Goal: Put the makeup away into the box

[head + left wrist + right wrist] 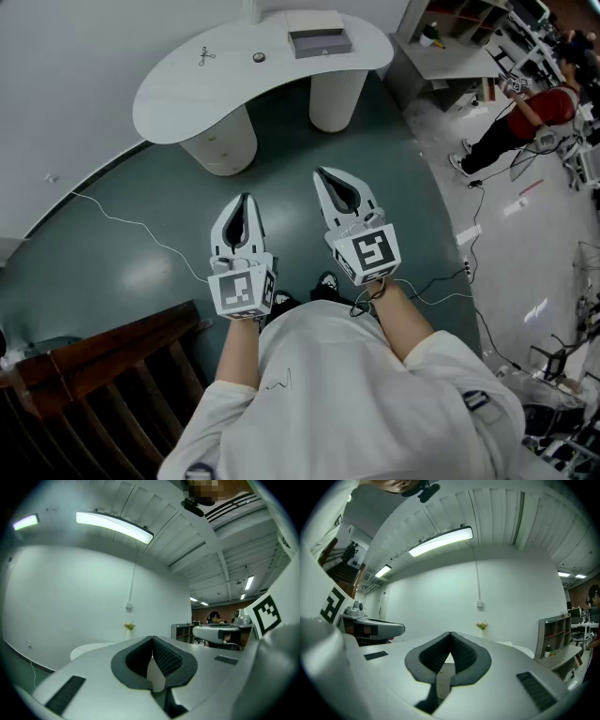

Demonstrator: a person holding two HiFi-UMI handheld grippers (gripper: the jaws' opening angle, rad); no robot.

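Observation:
A grey open box (320, 42) sits on the white curved table (169, 94) far ahead, with a small pair of scissors (205, 56) and a small round dark item (259, 57) left of it. My left gripper (245, 199) and right gripper (321, 173) are held level above the green floor, well short of the table. Both are shut with their tips touching and nothing between them. The left gripper (152, 638) and the right gripper (450, 633) show the same in their own views, facing a white wall.
A dark wooden railing (103, 375) is at the lower left. A white cable (131, 225) runs over the floor. A grey shelf unit (441, 61) stands right of the table. A person in red (534, 112) stands at the far right among desks.

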